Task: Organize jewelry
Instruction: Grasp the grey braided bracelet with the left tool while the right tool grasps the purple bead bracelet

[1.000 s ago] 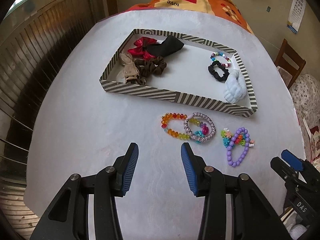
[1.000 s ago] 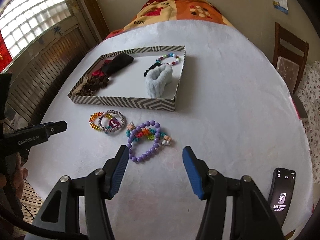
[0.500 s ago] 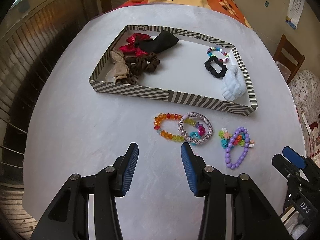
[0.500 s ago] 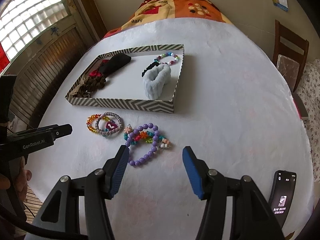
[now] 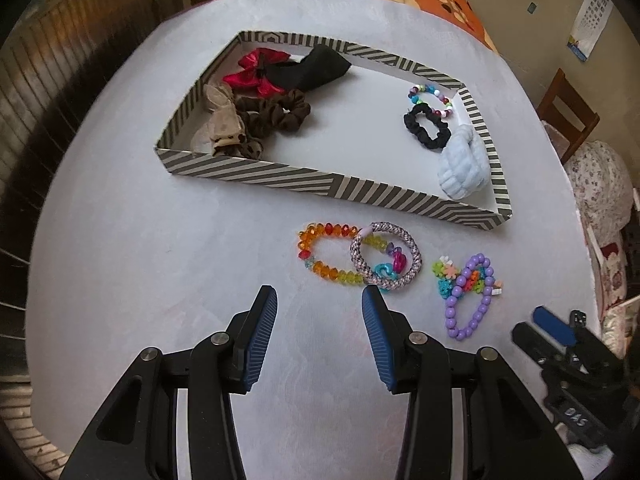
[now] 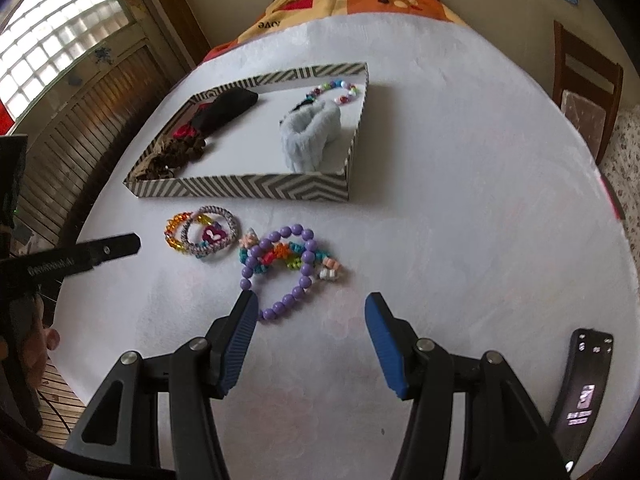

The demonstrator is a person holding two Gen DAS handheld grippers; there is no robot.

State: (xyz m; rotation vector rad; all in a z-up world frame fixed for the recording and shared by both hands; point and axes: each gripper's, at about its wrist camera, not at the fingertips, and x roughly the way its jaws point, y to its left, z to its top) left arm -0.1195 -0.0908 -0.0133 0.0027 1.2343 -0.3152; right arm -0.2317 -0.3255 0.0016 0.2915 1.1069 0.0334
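The purple bead bracelet [image 6: 280,276] lies on the tabletop [image 6: 460,220] just ahead of the right gripper [image 6: 308,304], its near end beside the left finger; those fingers stand apart, empty. The orange bead bracelet [image 5: 324,252] and braided band [image 5: 386,256] lie just beyond the left gripper [image 5: 318,300], fingers likewise apart, near the striped tray [image 5: 280,176].

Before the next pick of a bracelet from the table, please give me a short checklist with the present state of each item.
1. Left hand-held gripper open, nothing held: ok.
2. Right hand-held gripper open, nothing held: ok.
3. Purple bracelet lying alone: not ok, tangled with the flower bracelet.
4. Orange bracelet free: not ok, overlapped by the braided bracelet.
5. Free space in tray: ok.
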